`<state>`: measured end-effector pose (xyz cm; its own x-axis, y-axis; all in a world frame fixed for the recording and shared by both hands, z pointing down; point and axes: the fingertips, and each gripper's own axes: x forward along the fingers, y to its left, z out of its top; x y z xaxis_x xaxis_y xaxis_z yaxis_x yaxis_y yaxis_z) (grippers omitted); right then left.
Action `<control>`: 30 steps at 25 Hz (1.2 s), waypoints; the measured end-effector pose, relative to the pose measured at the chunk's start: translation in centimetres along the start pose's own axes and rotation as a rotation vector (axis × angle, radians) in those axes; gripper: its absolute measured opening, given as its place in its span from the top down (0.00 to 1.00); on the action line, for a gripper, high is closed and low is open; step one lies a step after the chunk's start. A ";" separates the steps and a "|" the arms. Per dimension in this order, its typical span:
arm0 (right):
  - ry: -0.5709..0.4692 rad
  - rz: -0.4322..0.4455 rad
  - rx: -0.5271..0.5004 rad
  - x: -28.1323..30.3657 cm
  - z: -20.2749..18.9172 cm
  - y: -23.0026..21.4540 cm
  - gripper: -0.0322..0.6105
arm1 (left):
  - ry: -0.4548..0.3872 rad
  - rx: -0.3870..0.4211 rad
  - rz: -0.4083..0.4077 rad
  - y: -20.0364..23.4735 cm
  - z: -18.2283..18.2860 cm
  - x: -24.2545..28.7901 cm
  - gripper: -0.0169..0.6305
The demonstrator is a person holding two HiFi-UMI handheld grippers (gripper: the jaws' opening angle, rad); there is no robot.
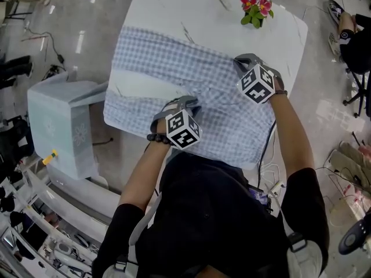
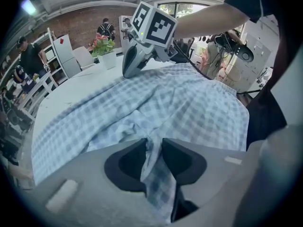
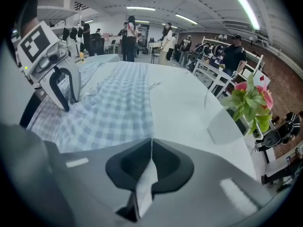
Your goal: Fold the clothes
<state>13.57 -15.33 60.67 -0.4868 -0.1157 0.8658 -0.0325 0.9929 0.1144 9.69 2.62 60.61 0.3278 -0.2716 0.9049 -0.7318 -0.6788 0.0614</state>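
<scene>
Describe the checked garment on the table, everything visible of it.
The checked garment is thin, soft-looking cloth in pale blue and white checks. It lies spread mostly flat and lightly wrinkled across the white table, reaching the table's near edge. The left gripper pinches a raised fold of it. The right gripper is shut on a thin edge.

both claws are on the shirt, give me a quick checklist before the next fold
1. left claw clamped on shirt fabric: ok
2. right claw shut on shirt fabric: ok
3. shirt lies smooth: not ok, creased near the left claw
4. flower pot clear of the shirt: ok
5. layers pinched by each claw: cannot tell
</scene>
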 end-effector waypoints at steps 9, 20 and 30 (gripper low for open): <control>0.038 -0.165 -0.083 1.0 -0.5 -4.7 0.93 | 0.001 0.014 -0.027 -0.1 -0.1 0.0 0.79; -0.017 -0.206 0.083 0.1 0.6 -6.3 0.72 | -0.013 0.022 -0.049 -0.2 -0.2 -0.1 0.79; -0.001 -0.221 0.176 -4.7 -3.2 -2.1 0.70 | -0.044 0.096 -0.021 1.0 0.8 -1.8 0.78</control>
<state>18.67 -16.91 57.91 -0.4521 -0.3301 0.8287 -0.2892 0.9331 0.2139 8.85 1.84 58.68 0.3700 -0.2843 0.8845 -0.6646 -0.7462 0.0381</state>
